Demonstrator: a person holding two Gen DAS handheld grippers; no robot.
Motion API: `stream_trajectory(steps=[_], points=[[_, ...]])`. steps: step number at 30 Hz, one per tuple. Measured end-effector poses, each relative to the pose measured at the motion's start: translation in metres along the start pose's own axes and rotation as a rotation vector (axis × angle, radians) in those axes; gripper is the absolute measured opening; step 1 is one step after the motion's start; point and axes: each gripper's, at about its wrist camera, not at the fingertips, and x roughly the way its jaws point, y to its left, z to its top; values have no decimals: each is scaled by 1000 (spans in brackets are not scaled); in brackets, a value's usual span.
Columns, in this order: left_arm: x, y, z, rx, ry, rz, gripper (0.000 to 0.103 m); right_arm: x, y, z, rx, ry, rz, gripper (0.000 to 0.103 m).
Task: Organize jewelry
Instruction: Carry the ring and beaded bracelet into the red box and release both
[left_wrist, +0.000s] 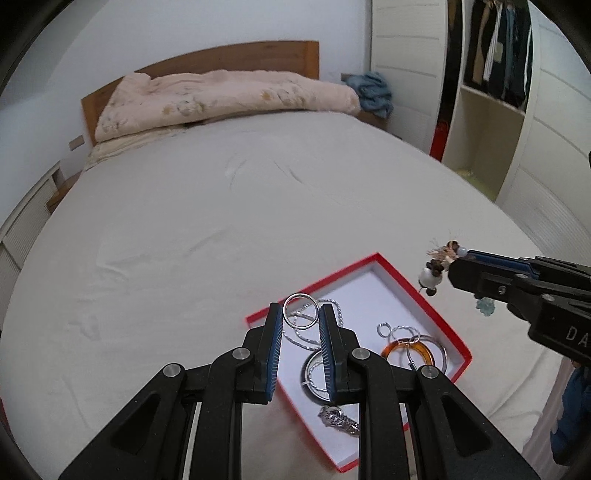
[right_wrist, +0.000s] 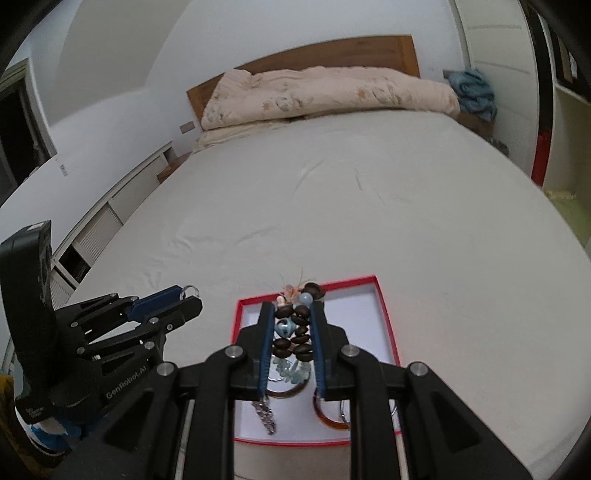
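The red box (left_wrist: 424, 295) lies open on the white bed (left_wrist: 184, 221) and serves as the landmark. The left gripper (left_wrist: 301, 314) hangs over the box's left corner, its jaws narrowed onto a plain silver ring (left_wrist: 300, 311) pinched upright between the blue pads (left_wrist: 275, 332), clear of the box floor. Below that ring, inside the box, lie twisted silver bangles (left_wrist: 317, 369), and nearer the box's close edge a metal watch (left_wrist: 338, 419). Further right in the box sit an amber bangle (left_wrist: 408, 350) and thin silver hoops (left_wrist: 386, 328), touching one another. To the right of the box and above its right rim, the right gripper (right_wrist: 293, 321) is clamped on a bracelet (right_wrist: 295, 332) of dark brown beads with a pale blue charm, which fills the gap between its pads and hangs over the box's middle.
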Motion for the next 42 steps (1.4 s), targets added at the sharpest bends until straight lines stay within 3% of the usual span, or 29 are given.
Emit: stream_trajectory(steps=[19, 42], points=[[101, -17, -13, 41, 132, -1, 20, 87, -49, -24, 39, 129, -23, 18], [143, -16, -25, 49, 220, 19, 20, 100, -63, -46, 18, 213, -108, 19]])
